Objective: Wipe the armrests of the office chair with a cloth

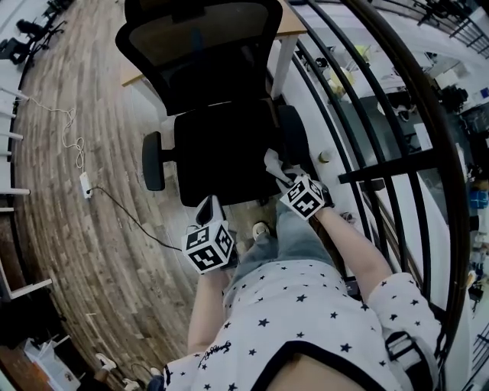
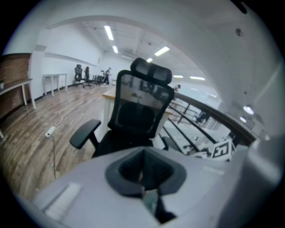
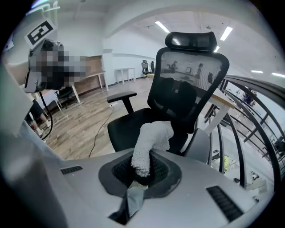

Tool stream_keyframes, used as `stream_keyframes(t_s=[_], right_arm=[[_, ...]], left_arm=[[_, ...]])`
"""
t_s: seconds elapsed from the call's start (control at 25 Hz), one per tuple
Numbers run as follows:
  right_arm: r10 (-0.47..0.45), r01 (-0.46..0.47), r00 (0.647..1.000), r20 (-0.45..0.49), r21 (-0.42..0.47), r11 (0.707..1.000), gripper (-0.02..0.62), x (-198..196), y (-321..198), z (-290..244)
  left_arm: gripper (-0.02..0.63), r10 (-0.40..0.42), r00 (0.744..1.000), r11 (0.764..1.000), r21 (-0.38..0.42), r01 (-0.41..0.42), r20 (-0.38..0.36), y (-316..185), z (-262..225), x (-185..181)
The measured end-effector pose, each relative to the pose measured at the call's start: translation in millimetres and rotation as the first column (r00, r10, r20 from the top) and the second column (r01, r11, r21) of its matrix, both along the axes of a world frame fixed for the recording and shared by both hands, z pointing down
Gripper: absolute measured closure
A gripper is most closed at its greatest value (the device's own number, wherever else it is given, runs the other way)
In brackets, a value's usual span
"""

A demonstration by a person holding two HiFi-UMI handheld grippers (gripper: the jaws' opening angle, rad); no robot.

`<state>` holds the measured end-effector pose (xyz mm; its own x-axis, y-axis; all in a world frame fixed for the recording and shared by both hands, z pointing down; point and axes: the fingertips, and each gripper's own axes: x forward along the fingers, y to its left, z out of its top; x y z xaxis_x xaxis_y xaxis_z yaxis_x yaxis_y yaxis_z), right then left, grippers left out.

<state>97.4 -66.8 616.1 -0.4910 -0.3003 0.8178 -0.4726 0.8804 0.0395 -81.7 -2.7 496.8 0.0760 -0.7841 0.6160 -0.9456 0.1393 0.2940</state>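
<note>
shirt (image 1: pixel 306 305): white with dark star print, fills the bottom of the head view.
left tool (image 1: pixel 205 205): jaws pressed together, nothing between them. Held in the air over the floor, off the front corner of the seat. Its marker cube (image 1: pixel 208 248) carries black-and-white square patterns.
right tool (image 1: pixel 279 172): jaws pinching the cloth. Its own cube has the same kind of pattern.
cloth (image 3: pixel 153 138): white, knobbly open weave, bunched into a thick strip. Long axis runs out of the jaws toward the chair, with the free end flopped over to the railing side. It sits at the front end of the near armrest; can't tell if it touches.
chair (image 1: pixel 221 153): black, mesh back, padded seat, headrest on top. It faces the person, back toward the desk.
near armrest (image 1: pixel 294 134): dark rounded pad, long axis front-to-back, just beside the railing.
far armrest (image 1: pixel 153 160): same shape, on the open-floor side, well apart from both tools.
floor (image 1: pixel 76 252): wood planks.
power strip (image 1: pixel 85 183): white, lying on the floor with cables.
railing (image 1: pixel 382 168): black metal bars, curved.
desk (image 1: pixel 294 23): light wood top, white leg.
</note>
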Motion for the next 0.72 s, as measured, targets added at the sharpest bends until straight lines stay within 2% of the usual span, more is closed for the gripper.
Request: stream_keyframes(t_s=[0.16,0.4,0.72], right_arm=[[-0.026,0.026,0.999,0.026,-0.003,1.000,0.569,-25.0,13.2,-12.4],[-0.116,0.113,0.990,0.084,0.038,0.993,0.569,-63.8,24.0,-42.5],[-0.222,0.218,0.960,0.173,0.041,0.975,0.569,-109.9,39.2,-68.3]], left_arm=[[0.603,-0.056,0.998,0.998,0.015,0.056,-0.003,19.5,-8.8,-25.7],[0.603,-0.151,0.989,0.988,0.015,0.151,-0.001,53.2,-8.1,-54.2],[0.603,-0.309,0.951,0.951,0.016,0.310,-0.020,88.4,-2.1,-88.7]])
